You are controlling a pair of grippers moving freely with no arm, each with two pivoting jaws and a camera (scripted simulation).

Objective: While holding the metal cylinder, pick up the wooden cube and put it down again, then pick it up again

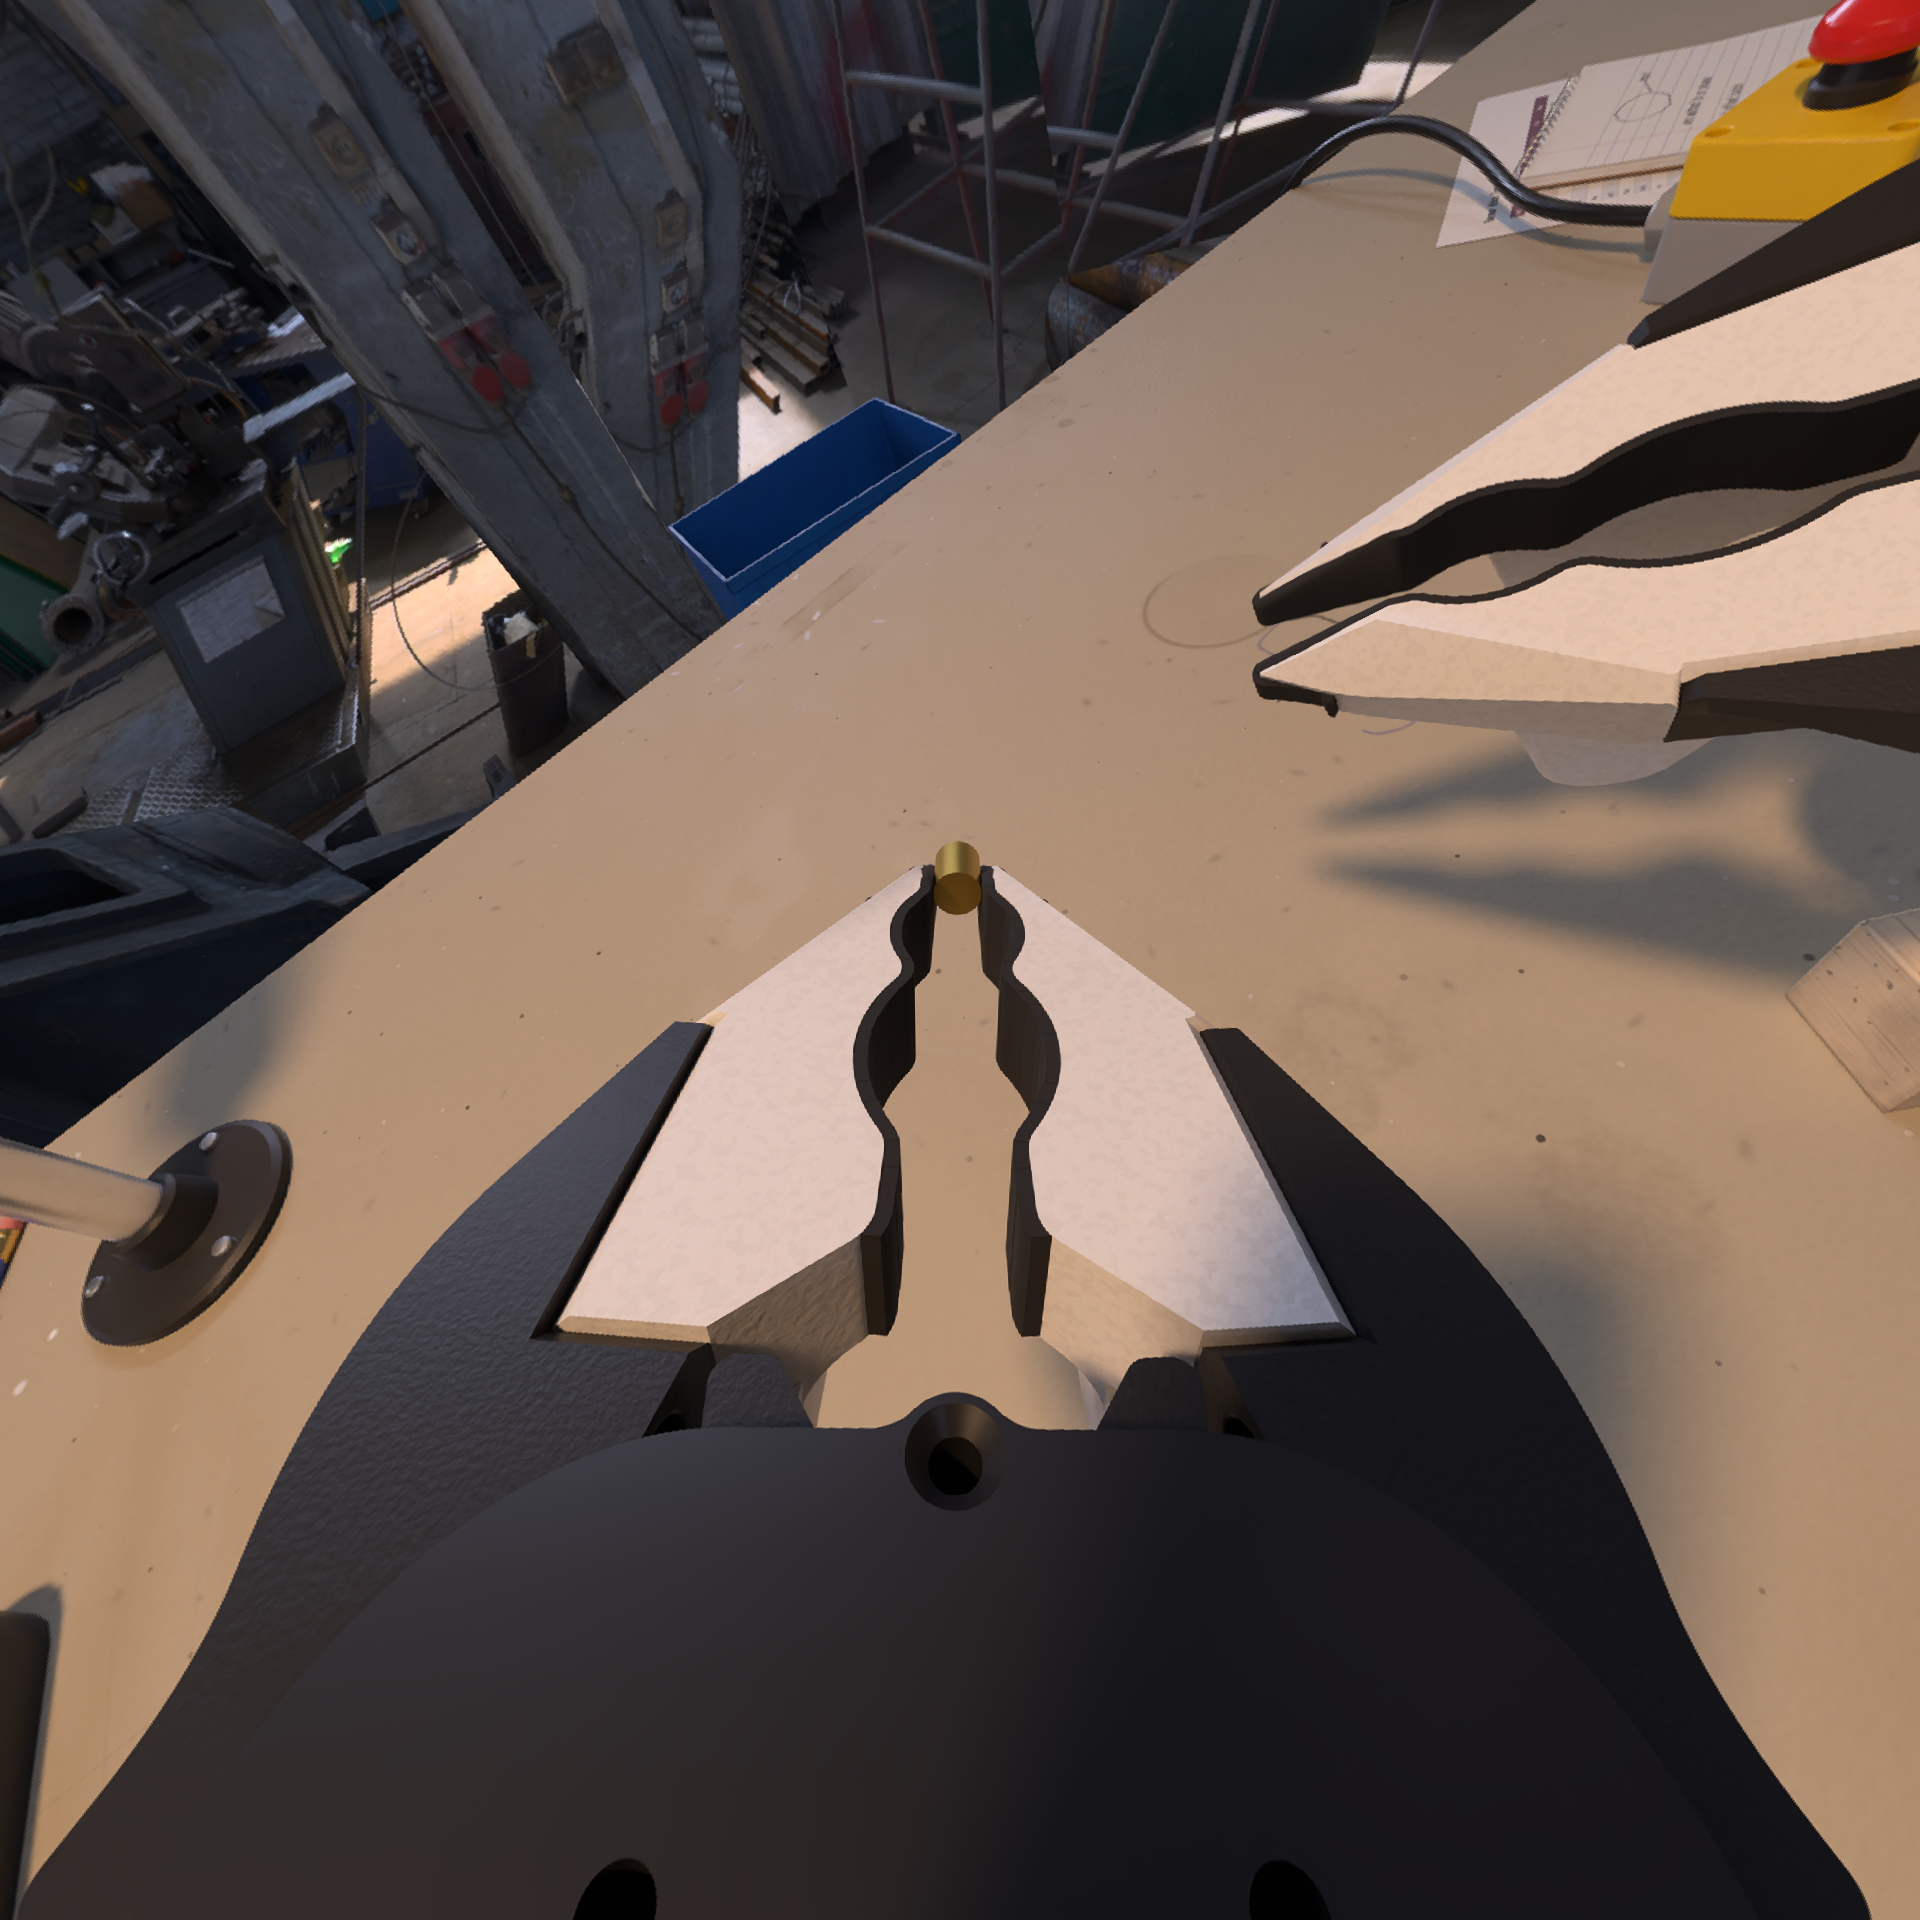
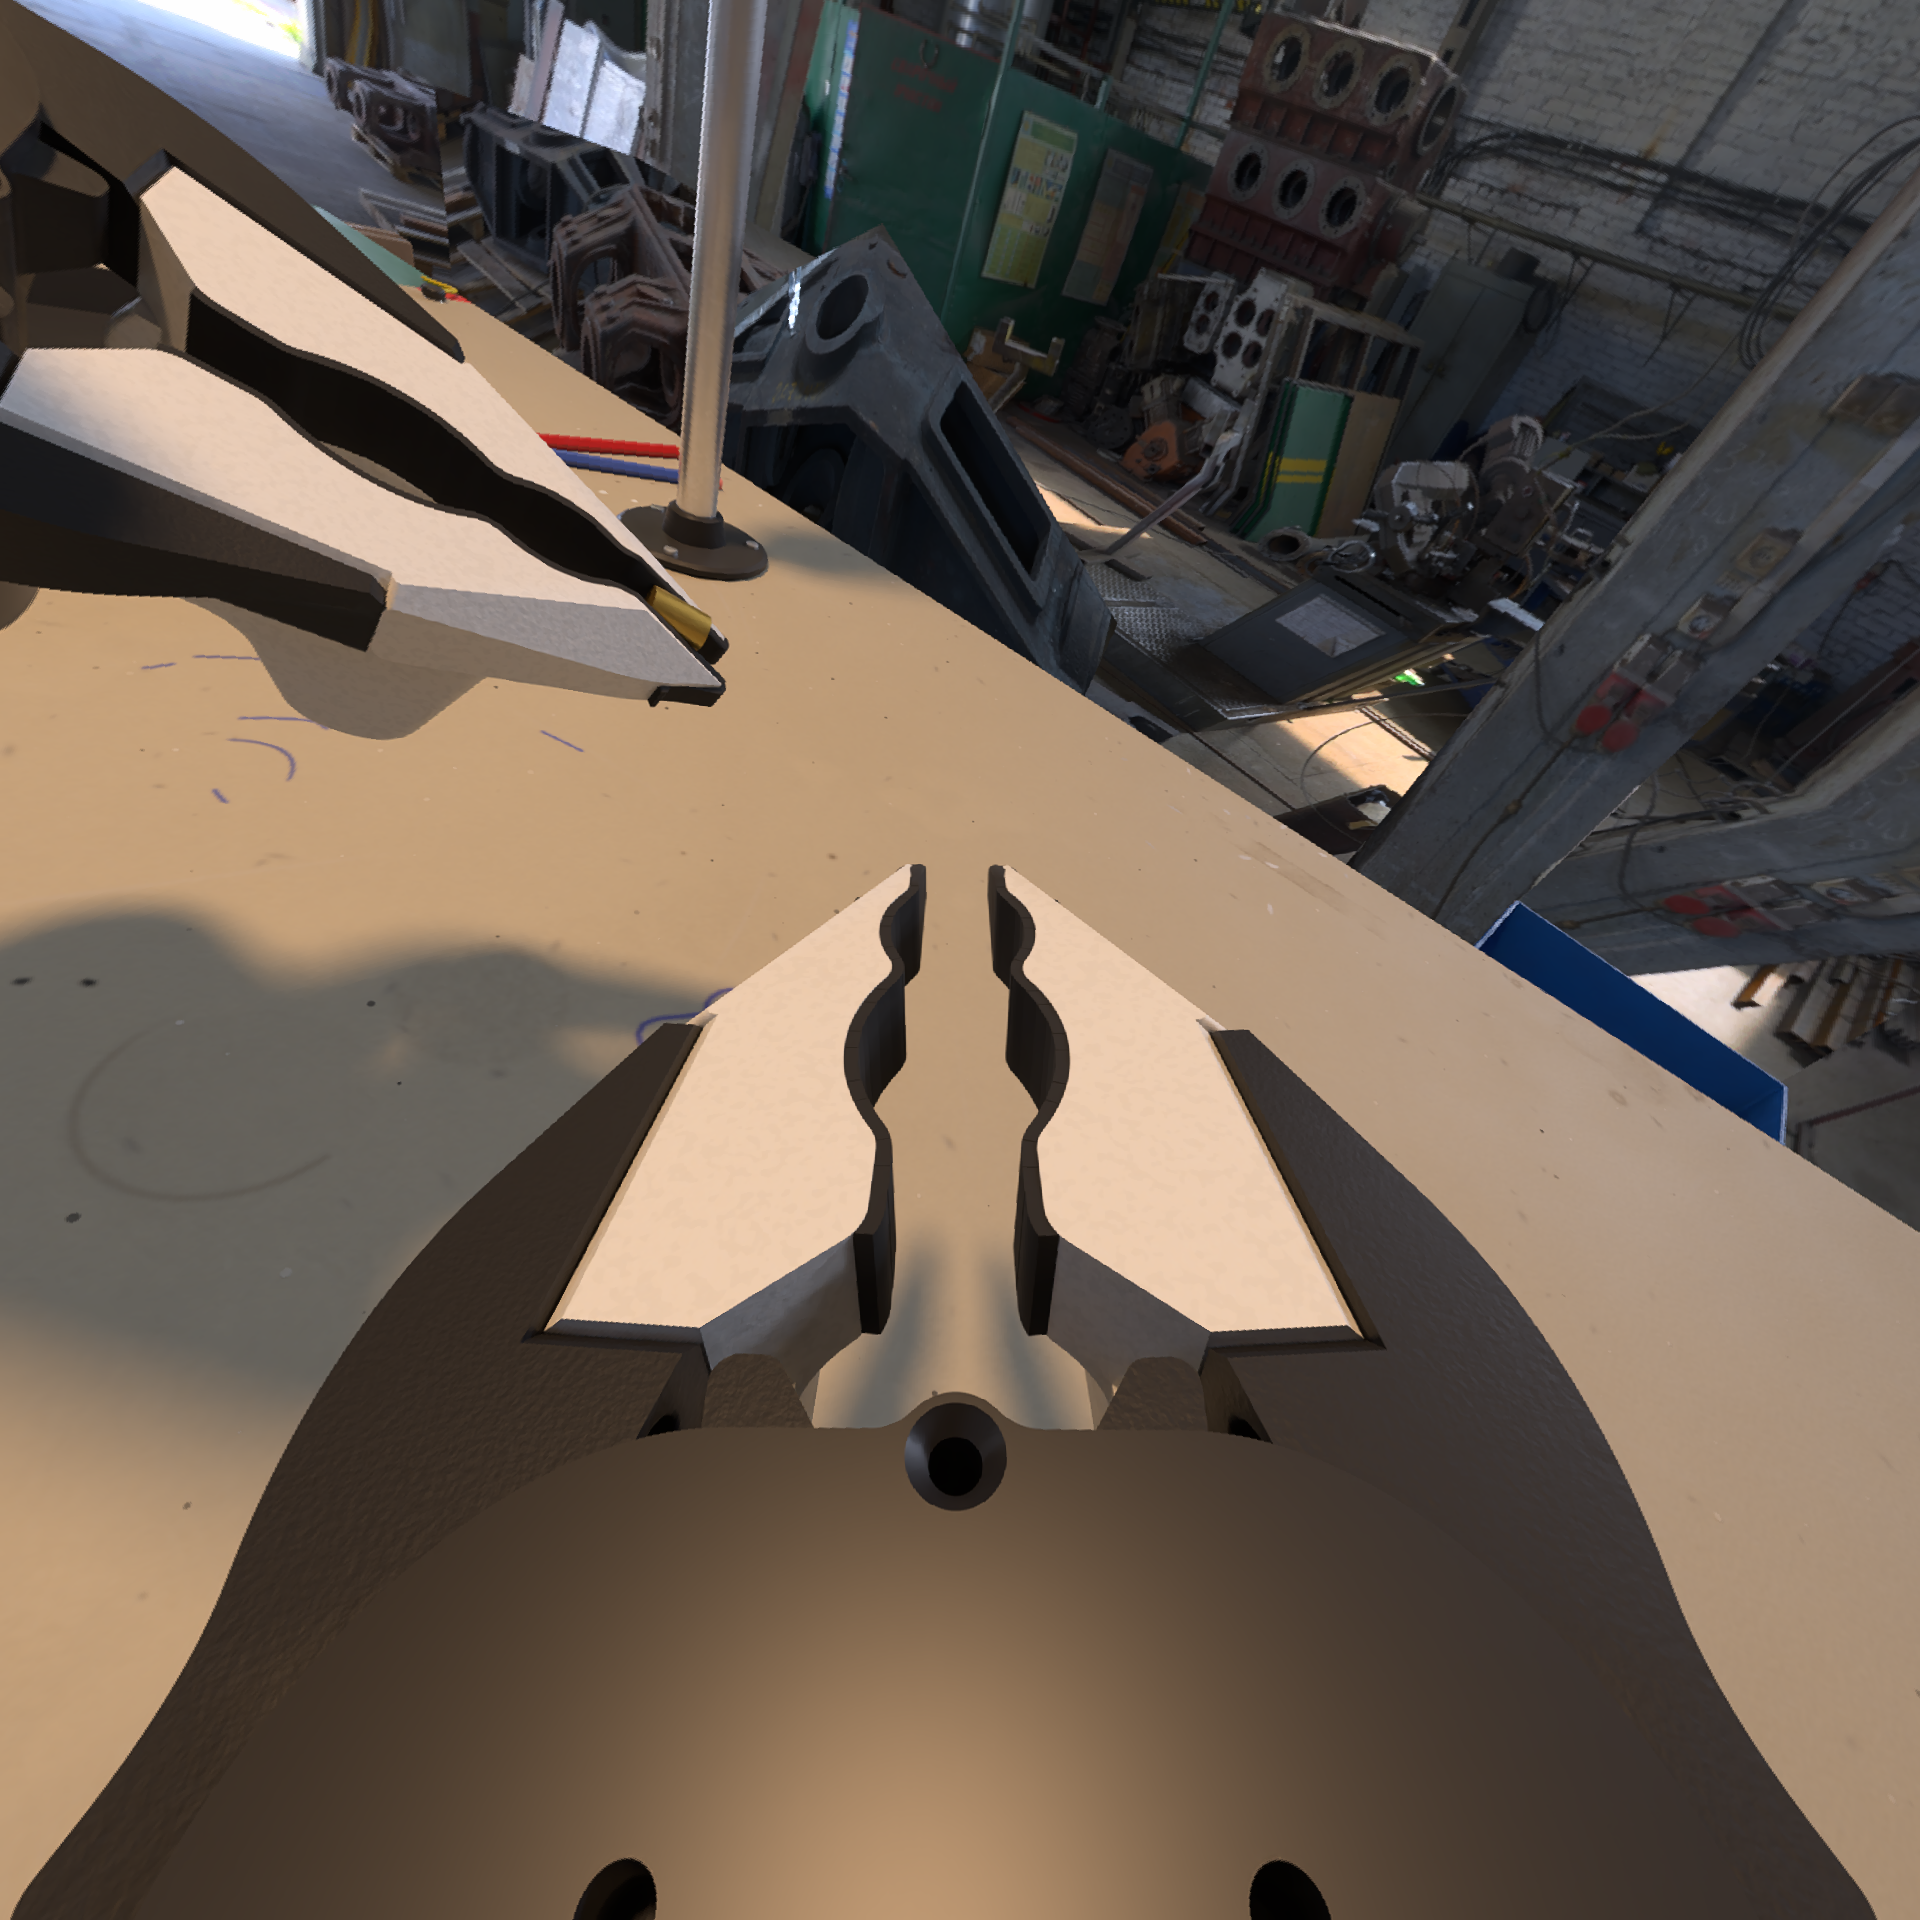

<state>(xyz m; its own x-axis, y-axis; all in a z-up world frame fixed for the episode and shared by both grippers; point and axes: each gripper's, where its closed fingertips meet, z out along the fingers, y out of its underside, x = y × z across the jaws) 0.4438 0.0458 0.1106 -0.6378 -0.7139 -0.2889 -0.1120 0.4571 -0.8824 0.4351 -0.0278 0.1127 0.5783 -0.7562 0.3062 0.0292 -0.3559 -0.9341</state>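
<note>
Workshop clutter all around, big concrete pillars and old machinery, with a tan worktop (image 1: 727, 831) cutting across both views. Off its far edge there's a blue bin (image 1: 821, 488) sitting lower down.

Left gripper (image 1: 956, 883) is clamped on the metal cylinder (image 1: 957, 878), a little brass-coloured one pinched right at the fingertips, held up off the worktop. You can see the same thing from the right wrist view, where the cylinder (image 2: 681, 615) pokes out between the tips of the left gripper (image 2: 691, 649).

Right gripper (image 2: 956, 883) has its fingers a bit apart with nothing between them, just bare worktop showing through the gap. From the left wrist view it (image 1: 1262, 639) comes in from the right side, hovering above the surface.

Wooden cube (image 1: 1870, 1018) is lying on the worktop at the right edge of the left wrist view, partly cut off, well apart from both grippers.

Other stuff: a yellow box with a red button (image 1: 1808, 135) on top of some paper sheets (image 1: 1579, 125), a black cable (image 1: 1455, 156), and a metal pole on a round black base (image 2: 696, 545).
</note>
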